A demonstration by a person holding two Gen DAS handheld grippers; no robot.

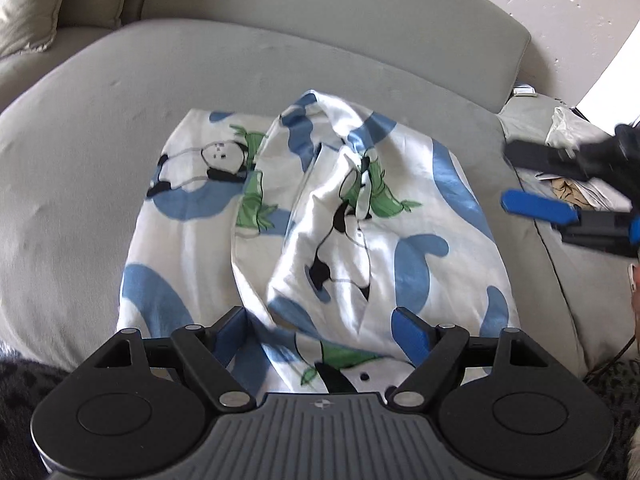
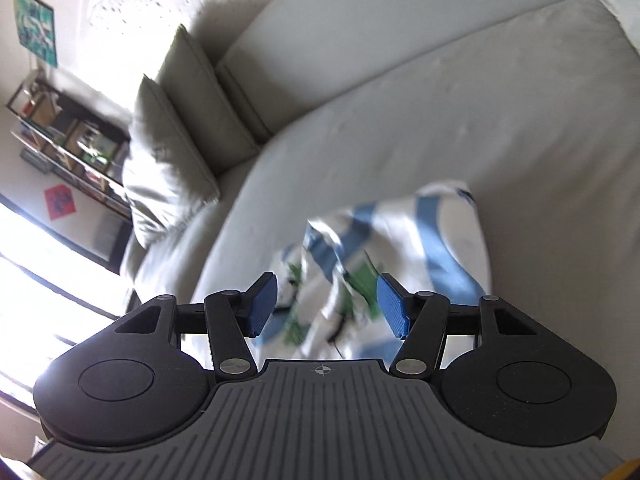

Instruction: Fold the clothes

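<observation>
A white garment [image 1: 312,216] printed with pandas, green bamboo and blue shapes lies rumpled on a grey sofa seat [image 1: 100,152]. My left gripper [image 1: 320,334] is open just above the garment's near edge, holding nothing. My right gripper [image 1: 532,178] shows at the right of the left wrist view, open and blurred, off the garment's right side. In the right wrist view the right gripper [image 2: 326,306] is open above the same garment [image 2: 400,248], which is blurred.
The sofa backrest [image 1: 320,40] runs behind the garment. Cushions [image 2: 176,152] lean at the sofa's end. More clothes [image 1: 576,184] lie on the seat to the right. A shelf unit [image 2: 68,140] stands by a bright window. A dark patterned rug [image 1: 24,392] lies below.
</observation>
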